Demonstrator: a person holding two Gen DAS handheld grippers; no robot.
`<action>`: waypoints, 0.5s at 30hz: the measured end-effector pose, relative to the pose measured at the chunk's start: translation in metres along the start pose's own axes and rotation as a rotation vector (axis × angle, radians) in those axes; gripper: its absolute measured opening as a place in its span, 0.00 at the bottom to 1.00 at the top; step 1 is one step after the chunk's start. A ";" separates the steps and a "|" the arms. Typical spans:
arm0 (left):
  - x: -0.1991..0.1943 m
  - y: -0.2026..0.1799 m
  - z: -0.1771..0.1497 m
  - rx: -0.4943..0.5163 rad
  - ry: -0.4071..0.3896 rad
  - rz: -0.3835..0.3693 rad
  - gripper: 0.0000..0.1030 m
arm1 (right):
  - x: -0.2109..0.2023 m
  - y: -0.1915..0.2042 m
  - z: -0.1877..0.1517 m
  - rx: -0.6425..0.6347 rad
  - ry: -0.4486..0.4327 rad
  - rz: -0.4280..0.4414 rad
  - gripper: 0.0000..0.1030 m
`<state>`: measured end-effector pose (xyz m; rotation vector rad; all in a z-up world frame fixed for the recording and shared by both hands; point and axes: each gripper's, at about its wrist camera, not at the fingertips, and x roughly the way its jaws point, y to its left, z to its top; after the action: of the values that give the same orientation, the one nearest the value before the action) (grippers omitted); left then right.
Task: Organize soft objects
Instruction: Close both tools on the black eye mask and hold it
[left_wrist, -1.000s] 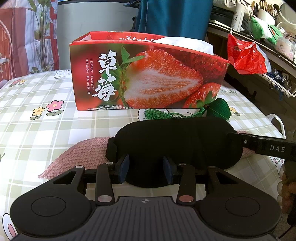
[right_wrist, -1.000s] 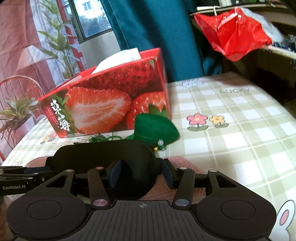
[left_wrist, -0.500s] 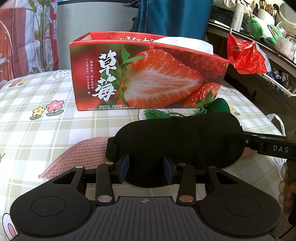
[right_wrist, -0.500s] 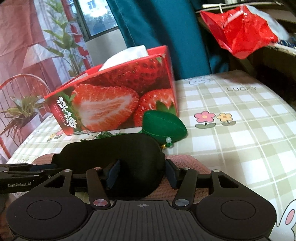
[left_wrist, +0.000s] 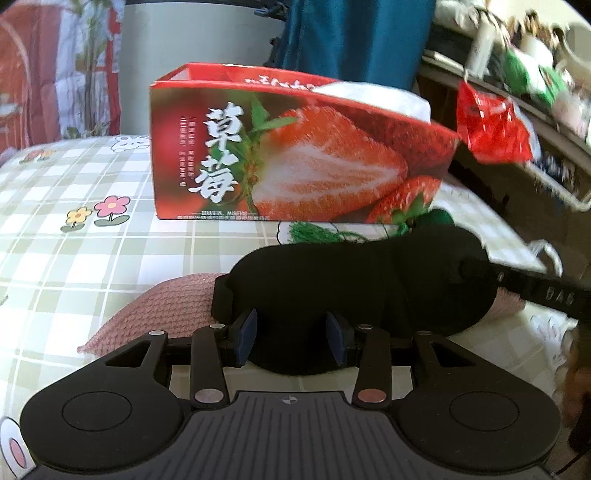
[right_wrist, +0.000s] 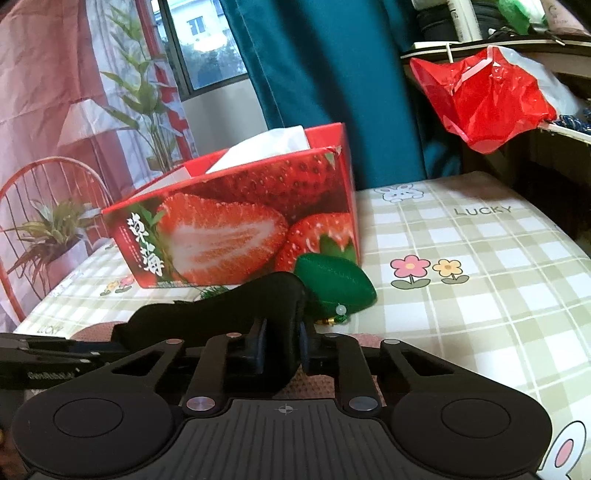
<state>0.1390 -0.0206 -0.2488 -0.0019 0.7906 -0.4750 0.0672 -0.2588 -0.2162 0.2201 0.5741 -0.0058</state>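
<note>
Your right gripper (right_wrist: 280, 341) has just been closing, and its blue pads now pinch the right end of the black sleep mask (left_wrist: 354, 291), bunching the fabric up between them. Your left gripper (left_wrist: 291, 341) sits at the mask's near left edge with its fingers (left_wrist: 245, 332) either side of the padded rim; they seem to press it, though the dark fabric makes the contact hard to judge. The mask lies across a pink knitted cloth (left_wrist: 173, 306) on the checked tablecloth (left_wrist: 55, 258), its right end raised a little. Just beyond it, a green stuffed ornament (right_wrist: 336, 284) with a tassel (left_wrist: 317, 232) rests against the near wall of the open strawberry box (left_wrist: 295, 158), which holds something white (right_wrist: 266, 147) at its right end. Farther right, a red plastic bag (right_wrist: 484, 99) hangs from the shelf edge.
</note>
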 end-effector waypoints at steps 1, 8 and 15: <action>-0.002 0.003 0.000 -0.021 -0.011 -0.004 0.43 | 0.001 0.000 0.000 -0.002 0.005 -0.004 0.15; -0.002 0.019 0.005 -0.092 -0.044 0.068 0.50 | 0.006 -0.001 -0.005 -0.012 0.041 -0.032 0.15; 0.011 0.022 0.011 -0.107 -0.027 -0.013 0.55 | 0.008 -0.003 -0.007 -0.007 0.053 -0.034 0.15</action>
<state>0.1616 -0.0074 -0.2524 -0.1125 0.7896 -0.4433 0.0702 -0.2600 -0.2268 0.2039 0.6304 -0.0313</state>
